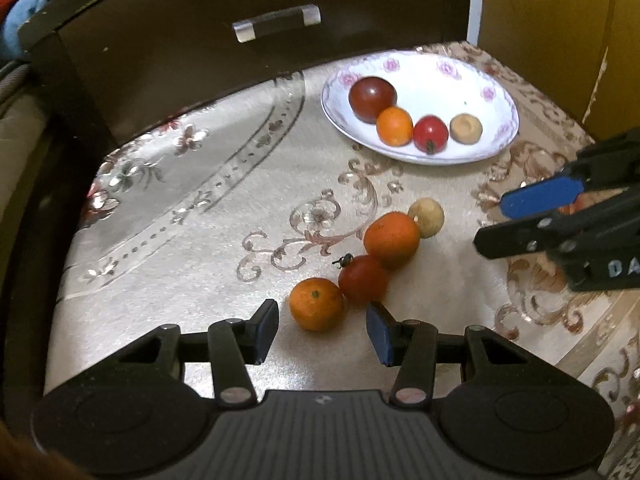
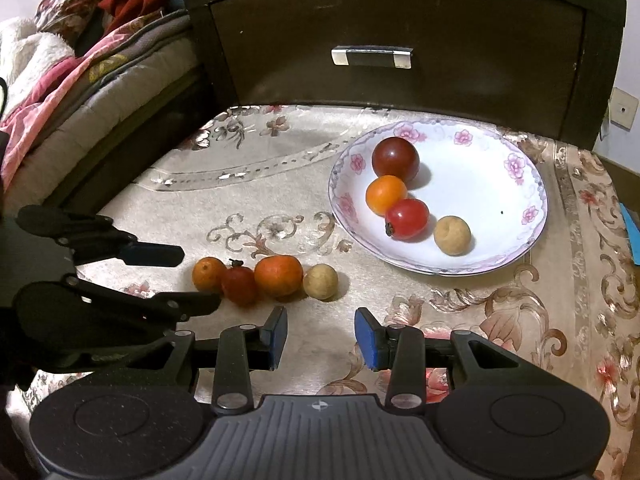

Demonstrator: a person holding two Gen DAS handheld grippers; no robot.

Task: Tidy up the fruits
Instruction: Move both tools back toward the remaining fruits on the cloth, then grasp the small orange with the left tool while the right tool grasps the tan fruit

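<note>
Four fruits already sit in the flowered plate point(image 2: 532, 184): a dark red tomato point(image 2: 395, 159), a small orange point(image 2: 385, 194), a bright red tomato point(image 2: 407, 219) and a tan longan-like fruit point(image 2: 452, 235); by that count the task looks about half done. Four more wait in a touching row on the patterned tablecloth point(image 2: 520, 320), well apart from the plate: a small mandarin point(image 1: 316, 309), a red tomato with a dark stem point(image 1: 363, 279), a larger mandarin point(image 1: 391, 240) and a pale round fruit point(image 1: 426, 217); all look whole, smooth and firm, and round enough to roll if nudged. The left gripper point(image 1: 322, 330) hovers low, its jaws partly apart and empty, the small mandarin just ahead of the gap between them and not gripped; that one seems the next pick. The right gripper point(image 2: 321, 335) also stands partly open over bare cloth, near the pale fruit, holding nothing; behind the table stands a dark drawer front point(image 2: 400, 20)
</note>
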